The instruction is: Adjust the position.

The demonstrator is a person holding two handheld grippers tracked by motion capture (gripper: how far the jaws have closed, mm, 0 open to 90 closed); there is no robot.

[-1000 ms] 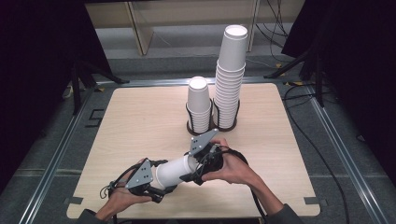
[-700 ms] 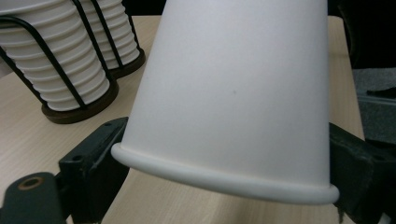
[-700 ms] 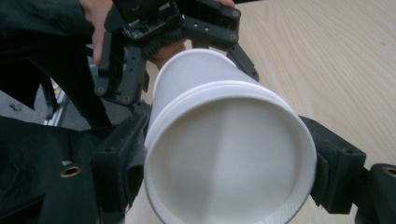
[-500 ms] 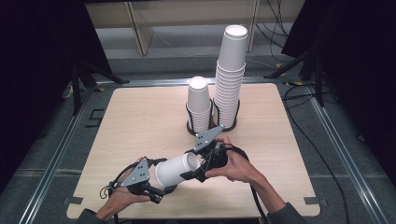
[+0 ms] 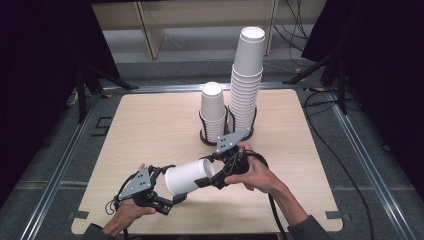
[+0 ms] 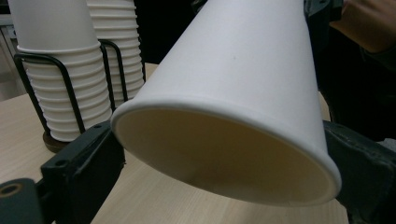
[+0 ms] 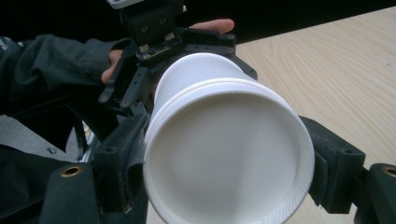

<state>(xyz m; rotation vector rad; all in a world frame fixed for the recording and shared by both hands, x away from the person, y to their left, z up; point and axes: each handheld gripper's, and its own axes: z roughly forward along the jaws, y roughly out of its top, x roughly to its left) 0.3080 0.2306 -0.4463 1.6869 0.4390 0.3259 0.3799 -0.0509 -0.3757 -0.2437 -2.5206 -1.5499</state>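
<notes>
Paper cup [image 5: 187, 176] held sideways above table [image 5: 150, 125], near front edge. Left gripper [image 5: 167, 192] clamps the rim end, right gripper [image 5: 218, 172] the base. Possibly two nested cups; pulling apart next, needs straight pull.

— What surrounds the work area?
— A light wooden table [image 5: 150, 125] with rounded corners stands on grey floor [image 5: 60, 165], metal rails running along both sides. Black curtains [image 5: 40, 60] hang at upper left and upper right.
— And at the top of the frame?
— Pale wooden shelving [image 5: 150, 20], possibly a cabinet, with black cables [image 5: 295, 20] beside it.
</notes>
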